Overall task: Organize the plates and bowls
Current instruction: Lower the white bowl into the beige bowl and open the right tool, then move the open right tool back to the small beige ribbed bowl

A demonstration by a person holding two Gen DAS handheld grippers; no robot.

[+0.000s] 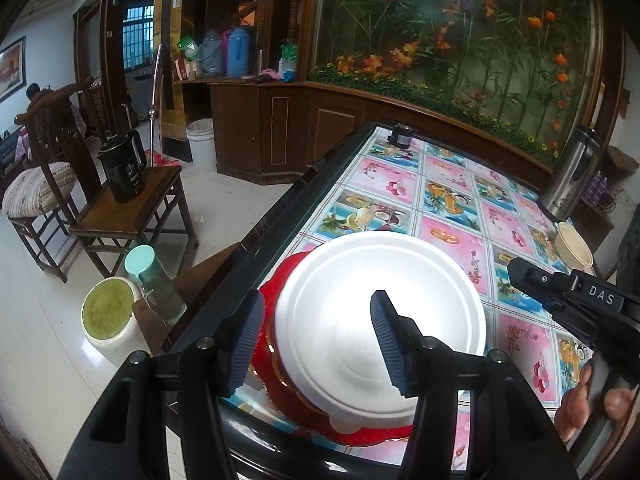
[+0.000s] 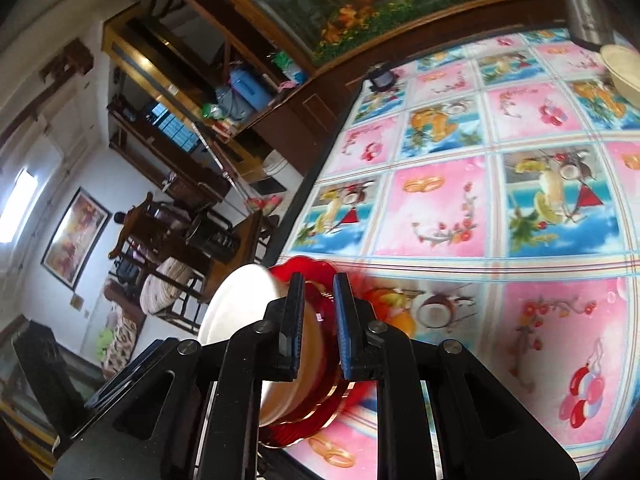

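Note:
A white plate [image 1: 380, 320] lies on top of a stack of red, gold-edged plates [image 1: 280, 288] at the table's near left corner. My left gripper [image 1: 318, 342] stands open just above it. One finger [image 1: 248, 344] is outside the plate's left rim and the other finger is over the plate's middle; the pads do not press on it. My right gripper [image 1: 516, 270] hovers over the table to the right of the stack, shut and holding nothing. In the right wrist view its fingertips [image 2: 318, 320] frame the white plate [image 2: 236, 300] and red plates [image 2: 316, 408] beyond.
A cream bowl [image 1: 574, 246] [image 2: 624, 68] stands at the far right beside a steel flask [image 1: 572, 176]. A small dark jar [image 1: 402, 136] sits at the table's far edge. Left of the table are a green bottle [image 1: 154, 280], a white jar [image 1: 112, 316] and a chair with a black kettle [image 1: 124, 172].

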